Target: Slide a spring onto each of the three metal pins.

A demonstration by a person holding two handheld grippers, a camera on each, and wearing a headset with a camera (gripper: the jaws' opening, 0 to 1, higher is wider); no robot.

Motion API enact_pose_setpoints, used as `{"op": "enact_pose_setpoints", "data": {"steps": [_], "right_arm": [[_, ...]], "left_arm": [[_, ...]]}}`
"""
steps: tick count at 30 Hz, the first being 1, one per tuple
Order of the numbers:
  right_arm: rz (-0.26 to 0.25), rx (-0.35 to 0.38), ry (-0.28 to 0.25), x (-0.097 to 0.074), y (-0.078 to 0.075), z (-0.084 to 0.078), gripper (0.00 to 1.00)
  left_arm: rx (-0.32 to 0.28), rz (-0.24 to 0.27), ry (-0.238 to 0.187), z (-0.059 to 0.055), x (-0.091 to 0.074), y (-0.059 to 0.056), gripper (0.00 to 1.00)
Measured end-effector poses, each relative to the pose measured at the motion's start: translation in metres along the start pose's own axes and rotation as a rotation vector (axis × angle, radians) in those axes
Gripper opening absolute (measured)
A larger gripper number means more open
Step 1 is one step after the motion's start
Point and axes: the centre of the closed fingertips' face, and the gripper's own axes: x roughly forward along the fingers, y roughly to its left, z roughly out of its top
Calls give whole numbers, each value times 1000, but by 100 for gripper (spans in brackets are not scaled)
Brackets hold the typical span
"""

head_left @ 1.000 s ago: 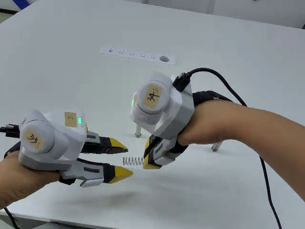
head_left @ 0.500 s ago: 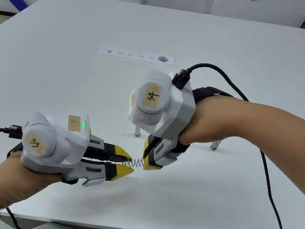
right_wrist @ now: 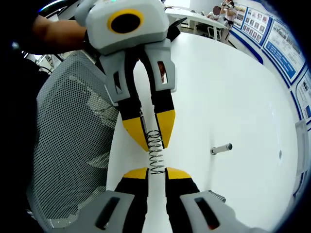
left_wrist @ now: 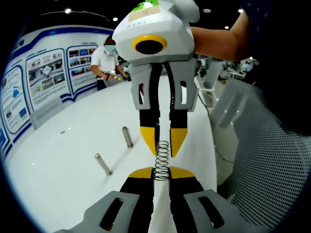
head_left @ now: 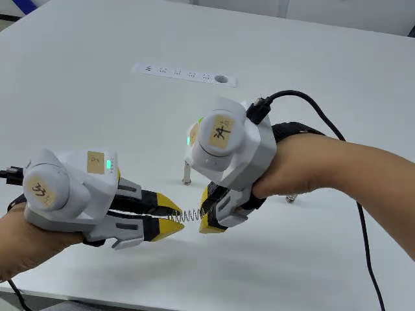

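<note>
Closest to me, my left tongs [head_left: 175,216] are now pinched shut on the near end of the spring [head_left: 189,214]. A second ago they were gaping wide and just short of it, with the coil poking out free toward them; half a second ago they were only starting to close in. My right tongs [head_left: 205,214] haven't let go. Their jaws are narrow and clamped on the other end, so the spring is strung roughly level between the two sets of tips, above the white surface [head_left: 78,116].

Just behind the right tongs, a bare pin [head_left: 187,173] stands upright on the surface, same spot as before. Off to the right, peeking out under my forearm, is a second pin [head_left: 291,197] with a coil already on it, more hidden than it was earlier. Furthest back, the white power strip [head_left: 187,74] lies flat, well apart from everything.
</note>
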Motion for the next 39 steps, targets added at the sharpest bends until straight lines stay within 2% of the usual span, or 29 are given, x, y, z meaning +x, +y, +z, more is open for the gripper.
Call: {"op": "enact_pose_setpoints", "data": {"steps": [5,12,16,18,21,39], "right_arm": [[-6,10,-31,-8,-3,7,12],[-22,-4,-102,-21,-3,29,12],[-27,-19,-127,-23,0,39,12],[-28,-21,-164,-25,0,49,11],[-37,-21,-189,-29,0,57,11],[-58,-30,-227,-32,-2,66,13]], "left_arm": [[-7,4,2,-1,0,1,10],[-21,6,1,-2,2,3,10],[-30,13,-6,-1,1,4,10],[-35,17,-14,1,0,5,10],[-47,19,-28,3,0,6,10],[-69,40,-54,9,-5,11,10]]}}
